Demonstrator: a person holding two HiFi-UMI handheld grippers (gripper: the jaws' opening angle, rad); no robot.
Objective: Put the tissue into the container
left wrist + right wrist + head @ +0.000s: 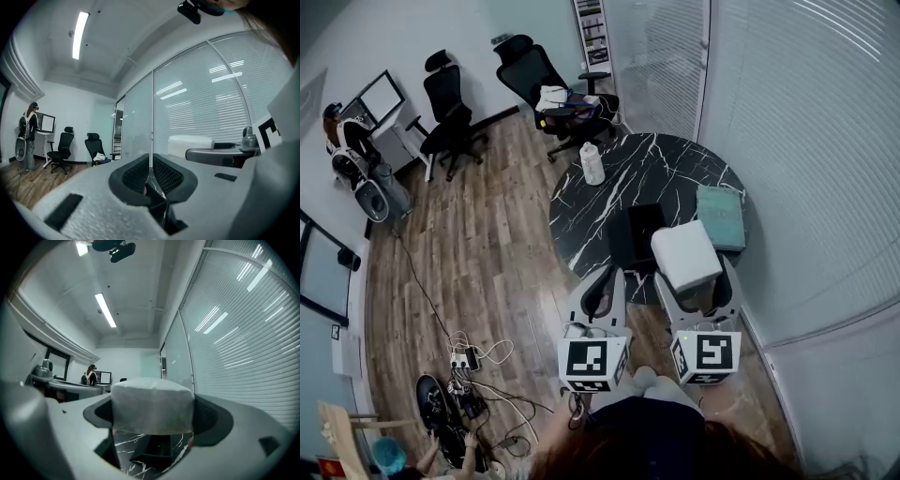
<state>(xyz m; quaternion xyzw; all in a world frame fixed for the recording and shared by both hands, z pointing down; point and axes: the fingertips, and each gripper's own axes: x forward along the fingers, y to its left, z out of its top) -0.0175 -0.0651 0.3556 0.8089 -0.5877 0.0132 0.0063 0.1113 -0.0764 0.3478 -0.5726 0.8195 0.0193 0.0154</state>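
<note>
Tissue [686, 253] is a white, soft-wrapped rectangular pack with rounded edges and a slightly crinkled skin, and you have it clamped between the dark padded jaws of your right gripper [694, 274]. In the right gripper view the pack [152, 404] fills the gap from one jaw to the other, with each jaw pressed against a side face. You are holding it in the air over the near edge of the table [666, 169], a round top of glossy black stone with white veins. One container [637, 230] sits on that top: a black, square, open box, just beside the held pack on its left. Your left gripper [600, 281] hovers near the table edge, left of the right one; in the left gripper view its [151, 168] ribbed black pads are drawn almost together, with only a thin slit between them and nothing held. Three loose items share the table in all: the container, one flat teal soft pack [722, 214] near the far right rim, and one white upright bottle-shaped item [592, 164] at the left rim. Two black office chairs [450, 108] stand on the wood-plank floor [469, 253] beyond.
</note>
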